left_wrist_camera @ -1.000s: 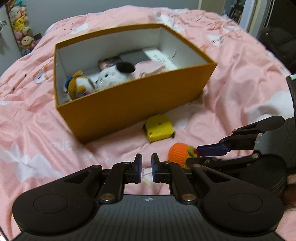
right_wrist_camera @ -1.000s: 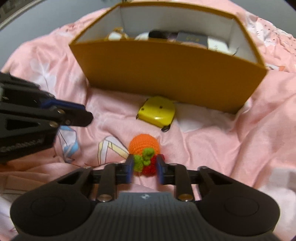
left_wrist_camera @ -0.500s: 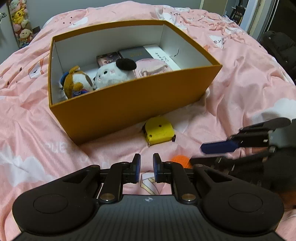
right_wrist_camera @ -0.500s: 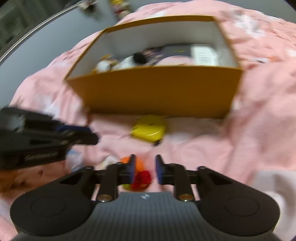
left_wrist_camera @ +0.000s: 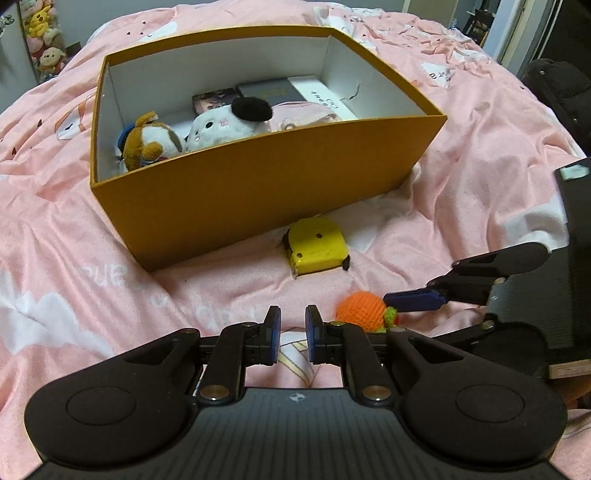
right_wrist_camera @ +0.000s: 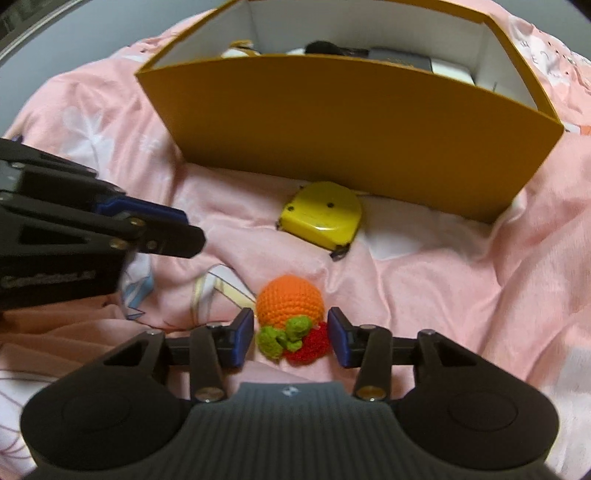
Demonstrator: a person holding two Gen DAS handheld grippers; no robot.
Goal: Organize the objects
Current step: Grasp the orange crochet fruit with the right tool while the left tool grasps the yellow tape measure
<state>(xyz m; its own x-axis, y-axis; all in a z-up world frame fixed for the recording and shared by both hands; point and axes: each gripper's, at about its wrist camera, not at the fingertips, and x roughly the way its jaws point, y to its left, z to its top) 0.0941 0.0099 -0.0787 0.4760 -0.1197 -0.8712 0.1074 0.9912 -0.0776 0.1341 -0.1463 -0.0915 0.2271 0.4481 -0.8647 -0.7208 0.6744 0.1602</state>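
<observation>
A crocheted orange fruit (right_wrist_camera: 290, 301) with green leaves and a red part lies on the pink bedspread (right_wrist_camera: 424, 288). My right gripper (right_wrist_camera: 290, 321) straddles its near end; its jaws are opening and the pads stand clear of the yarn on both sides. A yellow tape measure (right_wrist_camera: 321, 218) lies just beyond it, against the orange box (right_wrist_camera: 351, 122). In the left wrist view the fruit (left_wrist_camera: 364, 310) sits right of my left gripper (left_wrist_camera: 291, 321), which is shut with nothing between its pads and hovers over bare bedspread.
The orange box's front wall (left_wrist_camera: 258, 192) rises behind the tape measure (left_wrist_camera: 317, 245). Inside are a white plush (left_wrist_camera: 221, 125), a brown plush (left_wrist_camera: 147, 142) and flat boxes. A dark chair (left_wrist_camera: 554, 85) stands at the far right, and plush toys (left_wrist_camera: 40, 33) on a shelf at the far left.
The right gripper's jaws have spread from a tight hold at the fruit's leaves to a wide gap around it. The view swung and came back down. The left gripper stayed nearly still.
</observation>
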